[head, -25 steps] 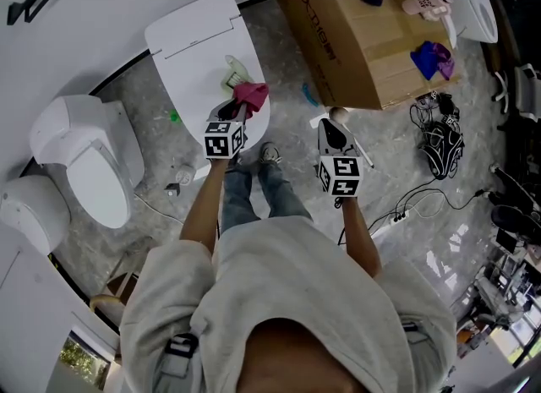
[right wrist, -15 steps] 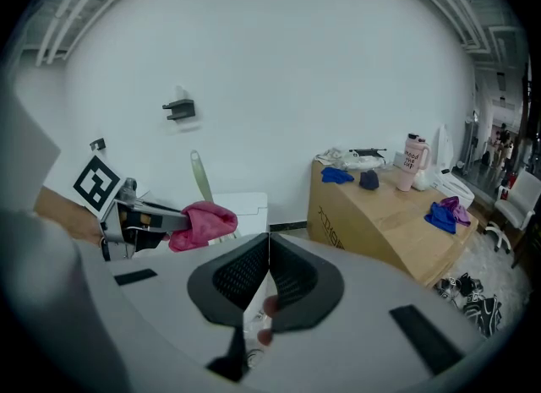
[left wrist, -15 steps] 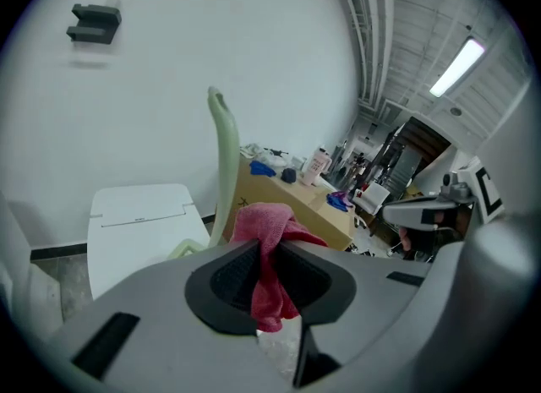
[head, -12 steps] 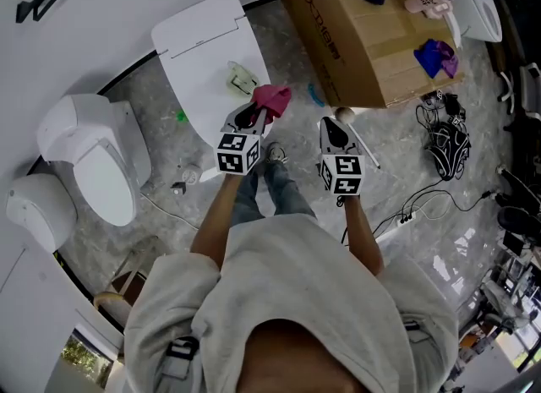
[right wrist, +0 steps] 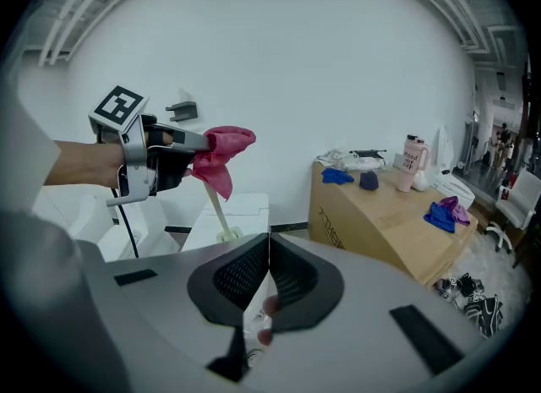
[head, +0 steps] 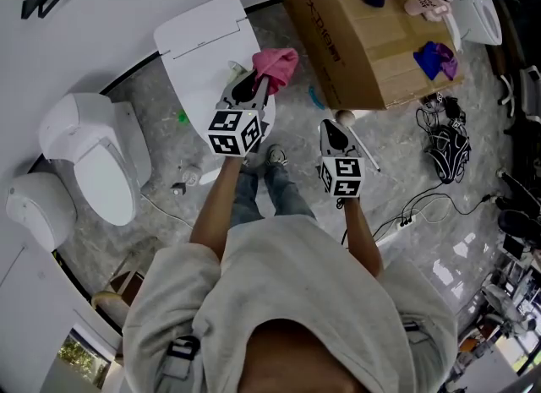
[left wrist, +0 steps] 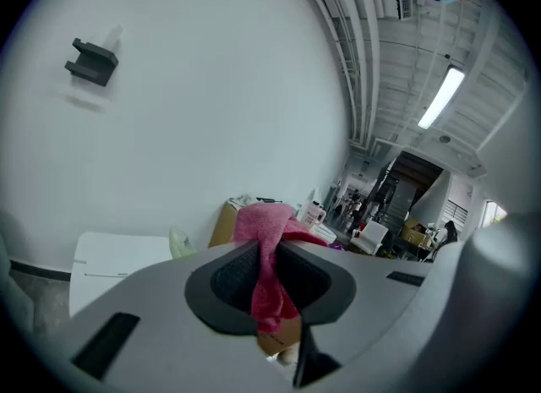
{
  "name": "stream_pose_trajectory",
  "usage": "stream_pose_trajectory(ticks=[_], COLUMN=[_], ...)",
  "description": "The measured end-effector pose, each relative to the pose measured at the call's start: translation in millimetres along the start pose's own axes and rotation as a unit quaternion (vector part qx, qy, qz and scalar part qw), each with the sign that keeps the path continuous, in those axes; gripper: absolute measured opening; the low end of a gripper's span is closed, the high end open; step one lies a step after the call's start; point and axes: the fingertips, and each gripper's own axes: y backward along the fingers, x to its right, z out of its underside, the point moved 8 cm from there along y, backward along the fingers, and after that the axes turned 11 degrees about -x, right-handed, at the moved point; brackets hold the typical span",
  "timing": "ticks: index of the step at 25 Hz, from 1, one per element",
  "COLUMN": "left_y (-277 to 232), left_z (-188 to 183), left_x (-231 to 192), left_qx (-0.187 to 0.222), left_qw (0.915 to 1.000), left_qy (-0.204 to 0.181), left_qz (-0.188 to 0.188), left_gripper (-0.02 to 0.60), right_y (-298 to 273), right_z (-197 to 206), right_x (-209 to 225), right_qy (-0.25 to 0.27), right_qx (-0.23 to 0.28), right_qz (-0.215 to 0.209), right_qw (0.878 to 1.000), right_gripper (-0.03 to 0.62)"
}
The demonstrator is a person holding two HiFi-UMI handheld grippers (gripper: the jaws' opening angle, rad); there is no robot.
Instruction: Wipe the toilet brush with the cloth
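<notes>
Cloth [head: 275, 63] – pink – clamped in left gripper [head: 259, 84], toilet brush [head: 345, 116] in right gripper [head: 330, 127]

**Concealed, cropped and illegible items**

- Cloth [left wrist: 264, 224], pink: the middle stretch is pinched out of sight between the closed pads of the left gripper [left wrist: 268, 252]. Its lower end drops behind the jaw body.
- Pale stick [right wrist: 218, 210]: the top is hidden behind the cloth. Its foot on the toilet lid [right wrist: 245, 207] is too small to identify.
- Right gripper [right wrist: 269, 252]: pads together. The pinkish blobs in the slit beneath are blurred and unidentifiable.
- Cardboard box [head: 363, 36]: the far end is cut off by the head view's top edge.
- Pink cup [right wrist: 412, 163]: the print is too small to read.
</notes>
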Motion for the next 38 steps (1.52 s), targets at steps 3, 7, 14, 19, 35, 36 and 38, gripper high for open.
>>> stream_pose_trajectory(ticks=[3,7,14,19,35,36,38], left_y=[0,1,-4,-12,-41,-43,-47], left_z=[6,16,36,52,94,97,103], left_x=[-8,-17,-25,-28,-45,-47,-49], left_qx=[-0.006,-0.012,-0.030,-0.056,-0.130,-0.135,-0.146], left_qw=[0.9998,0.9986,0.9967,0.9959,0.9901,0.9895,0.9880], left_qy=[0.016,0.045,0.070,0.064,0.030,0.029,0.025], left_qz=[-0.010,-0.025,-0.029,-0.032,-0.043,-0.044,-0.045], left_gripper=[0.072,0.072,0.072,0.072,0.072,0.072,0.072], right_y=[0,0,-4,-7,-19,-20,-21], right_z=[2,1,-1,-1,1,2,2], right_x=[0,2,2,3,7,7,7], right_qy=[0.000,0.001,0.004,0.004,0.003,0.004,0.004], right_qx=[-0.001,-0.003,-0.004,-0.008,-0.027,-0.028,-0.030], right_qz=[-0.001,-0.001,-0.002,-0.002,-0.001,-0.001,-0.001], right_qw=[1.000,1.000,1.000,1.000,1.000,1.000,1.000], right_gripper=[0.031,0.031,0.031,0.031,0.031,0.031,0.031])
